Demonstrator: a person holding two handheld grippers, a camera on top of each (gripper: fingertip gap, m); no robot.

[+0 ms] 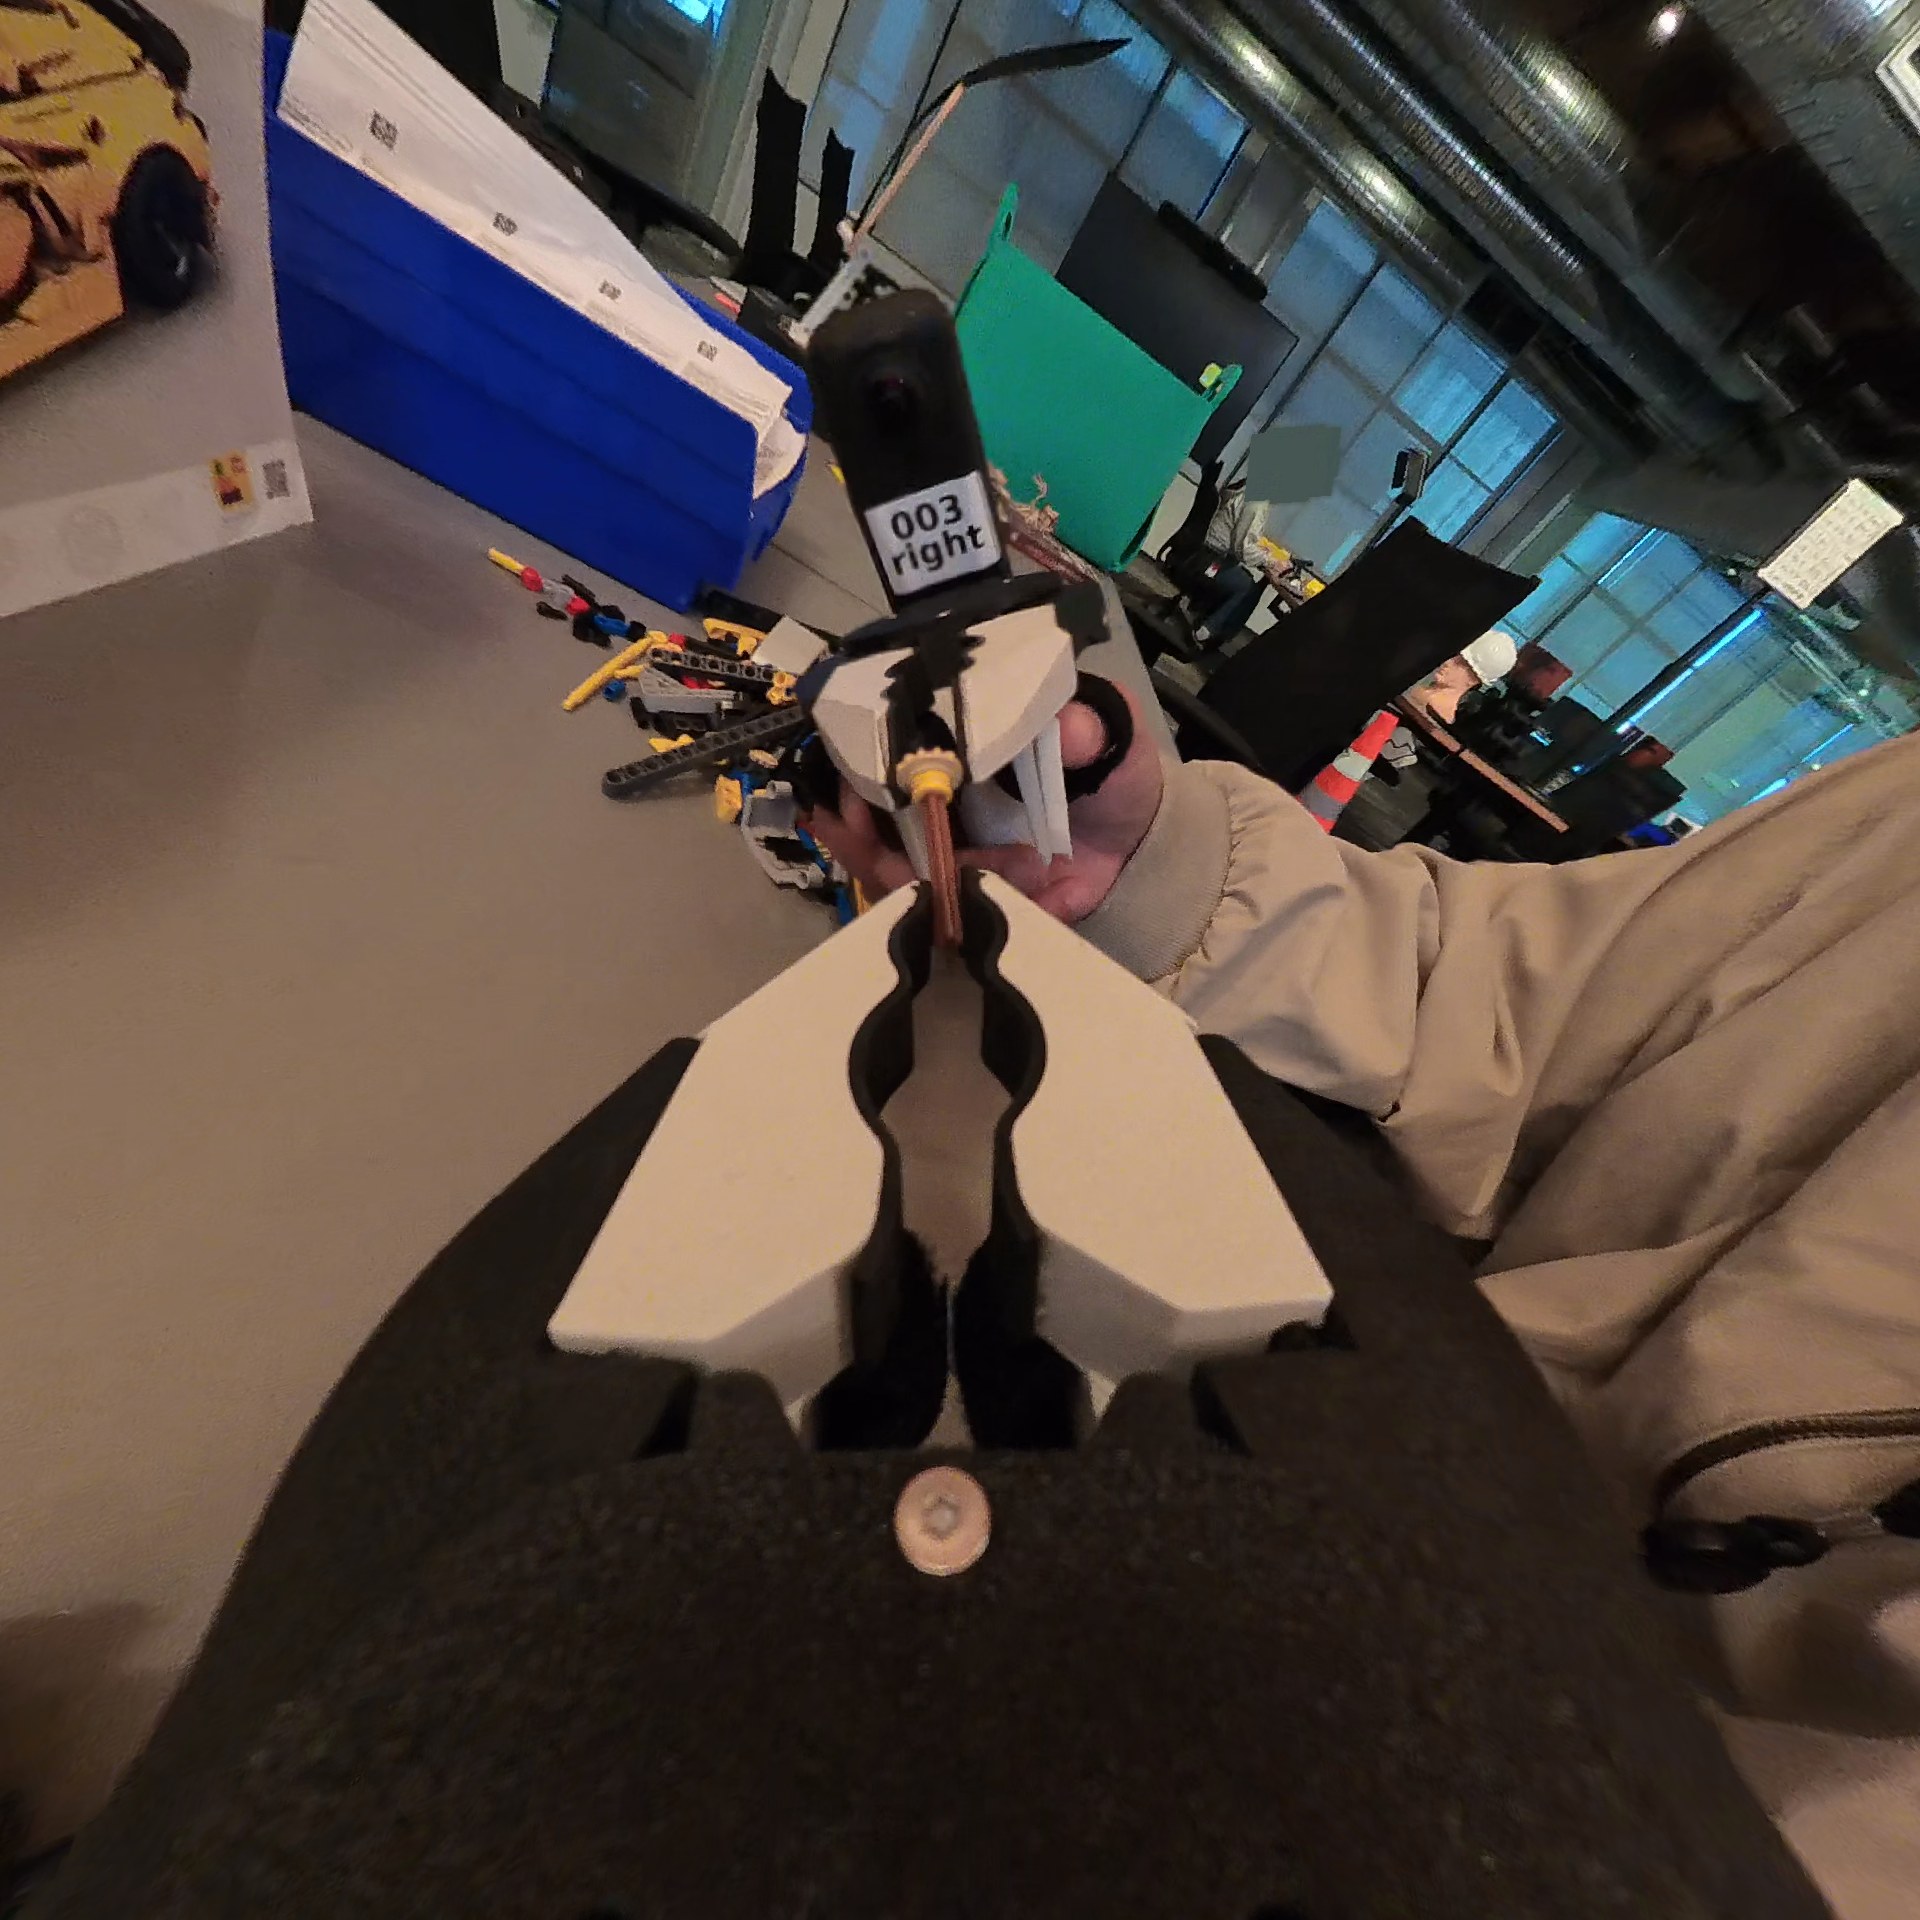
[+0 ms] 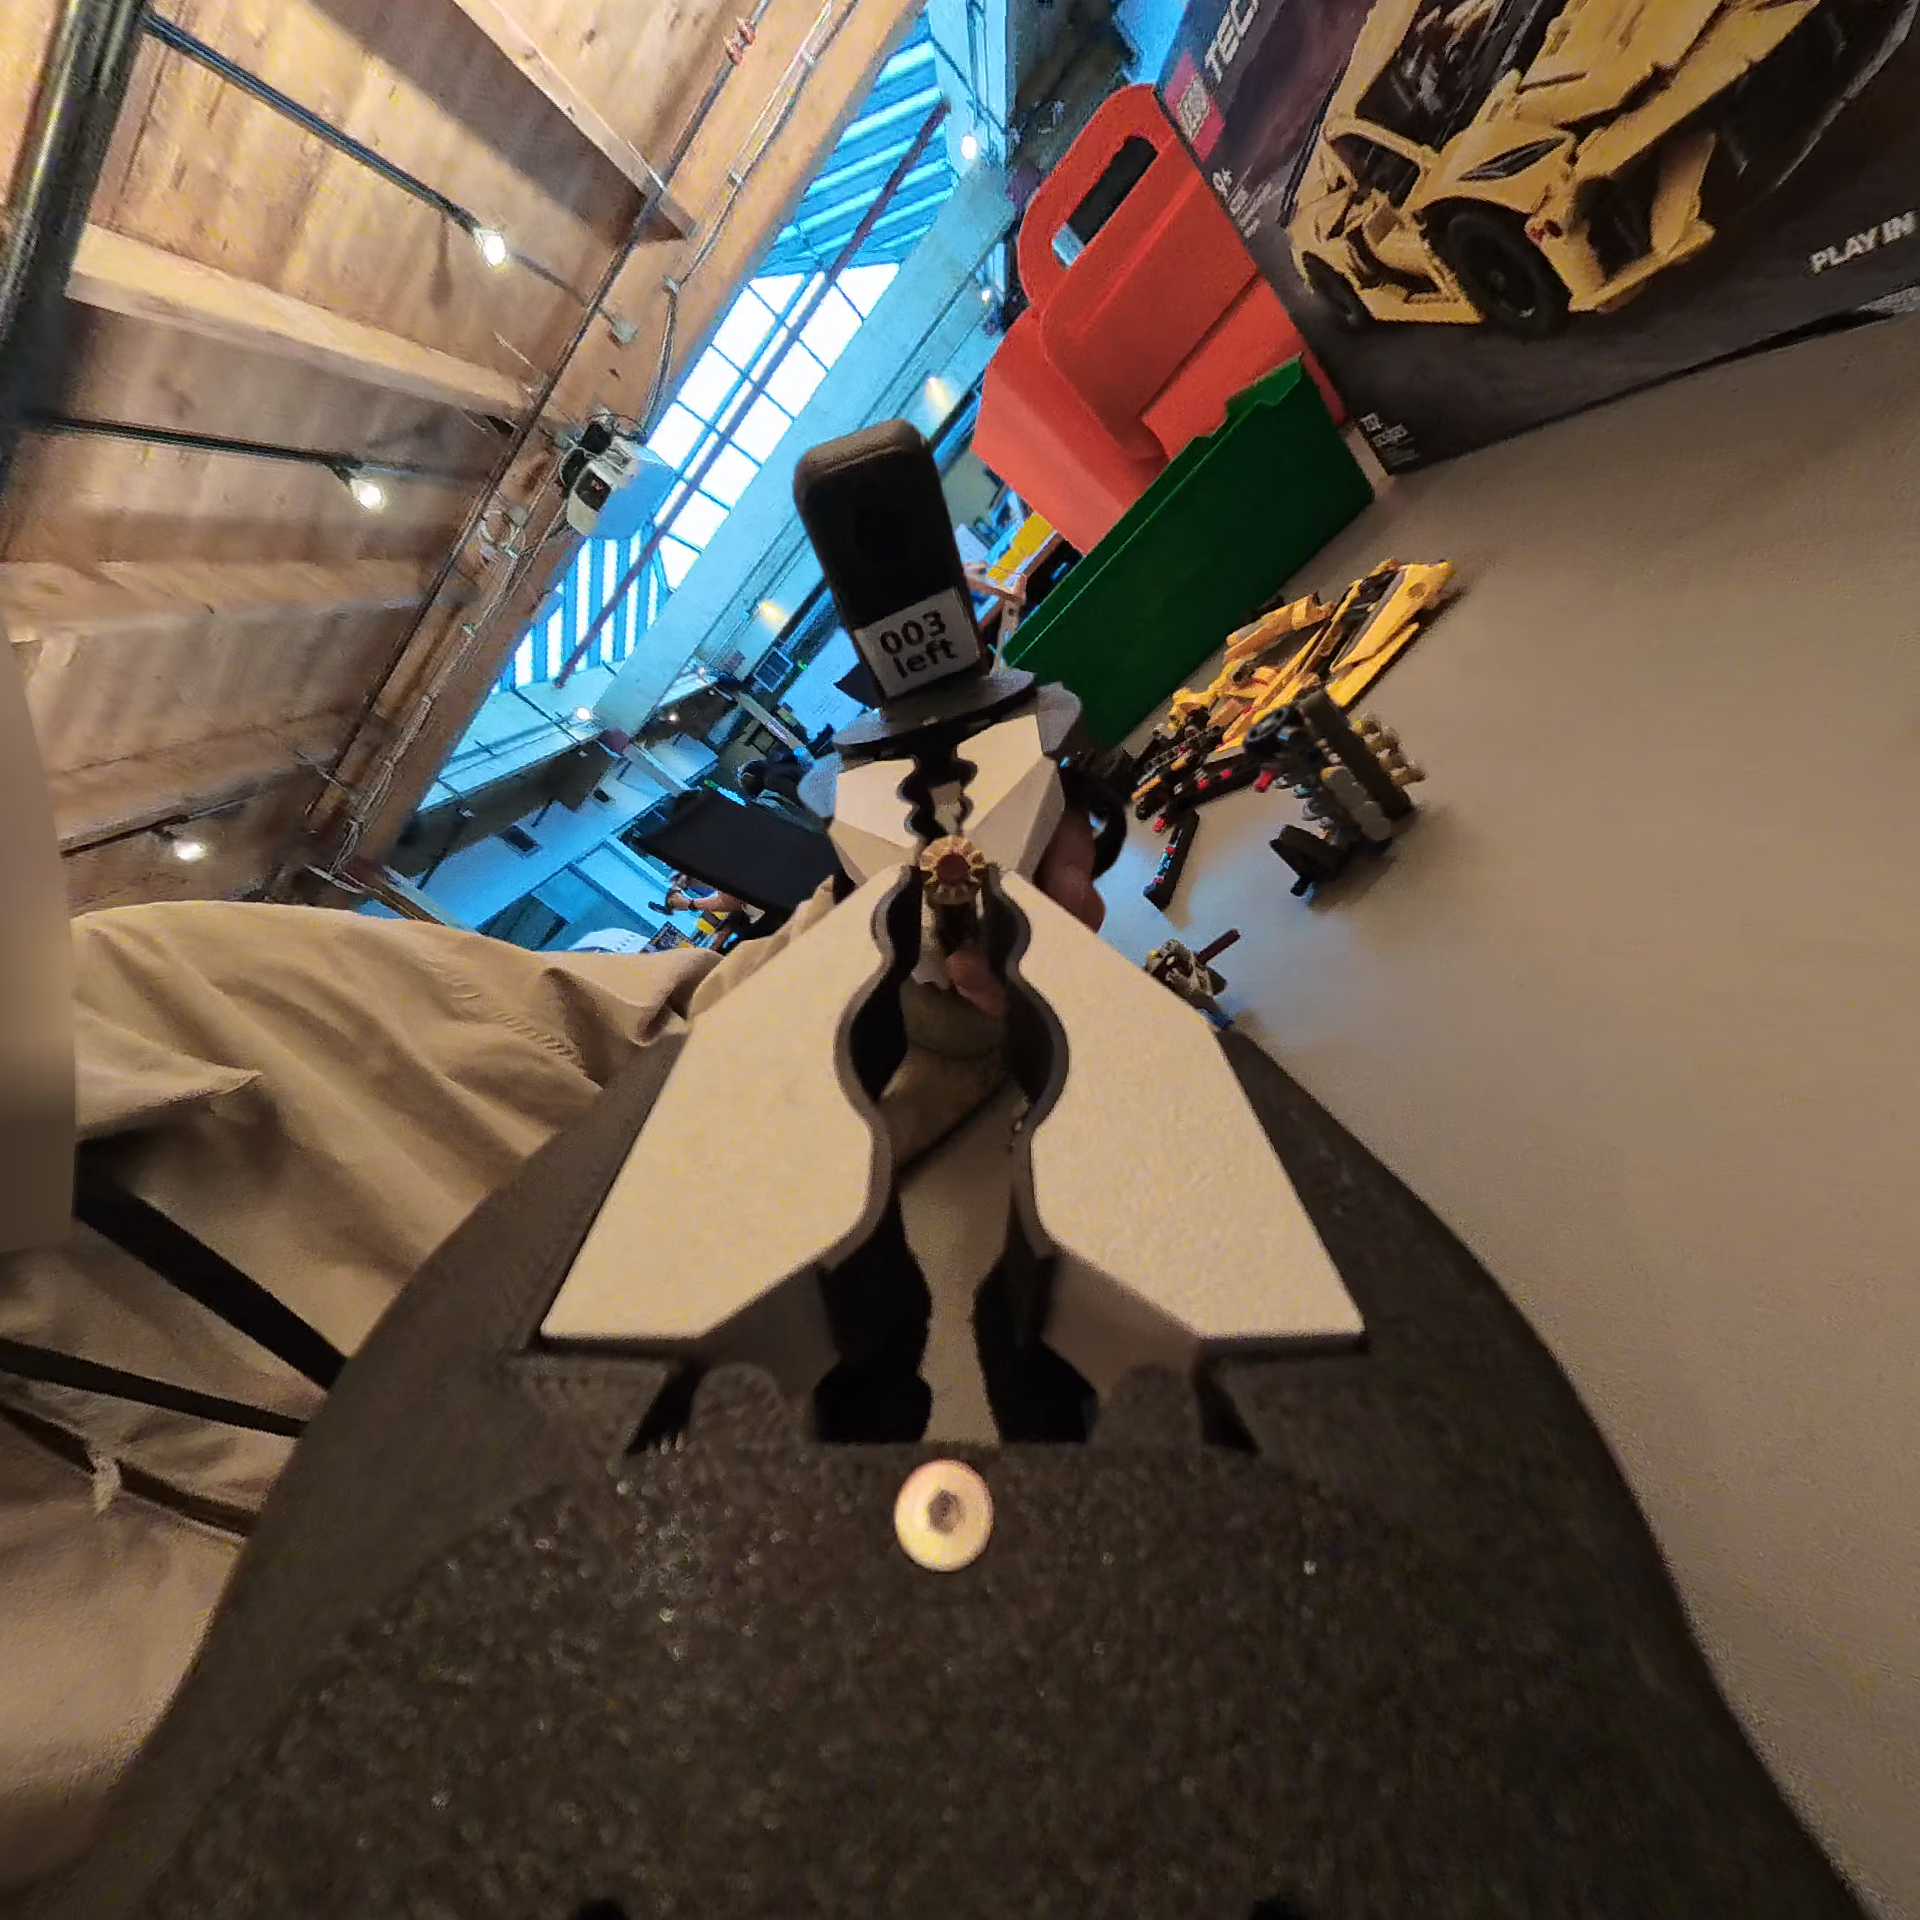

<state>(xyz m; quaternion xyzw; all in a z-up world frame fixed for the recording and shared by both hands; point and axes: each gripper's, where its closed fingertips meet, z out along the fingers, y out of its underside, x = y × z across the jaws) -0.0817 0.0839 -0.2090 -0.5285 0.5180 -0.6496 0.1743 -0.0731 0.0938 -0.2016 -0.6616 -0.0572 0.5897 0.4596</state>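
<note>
My left gripper (image 1: 943, 909) is shut on one end of a thin brown axle (image 1: 943, 862). The axle runs forward to a small tan-yellow gear (image 1: 925, 774) on its far end. My right gripper (image 1: 930, 753) faces the left one and pinches that gear at its fingertips. In the right wrist view my right gripper (image 2: 951, 883) is closed on the gear (image 2: 951, 868), with the axle's end in its centre. The left gripper (image 2: 940, 816) sits just beyond, tip to tip. Both are held in the air above the grey table (image 1: 312, 883).
A pile of loose building pieces (image 1: 707, 707) lies by a blue bin (image 1: 499, 395) with paper sheets. A partly built yellow model (image 2: 1299, 686), a green bin (image 2: 1195, 592), red bins (image 2: 1122, 343) and a box picturing a yellow car (image 2: 1558, 156) stand on the table. A beige sleeve (image 1: 1507, 987) is at right. Only a small space, under 4 cm, lies between the two pairs of fingers.
</note>
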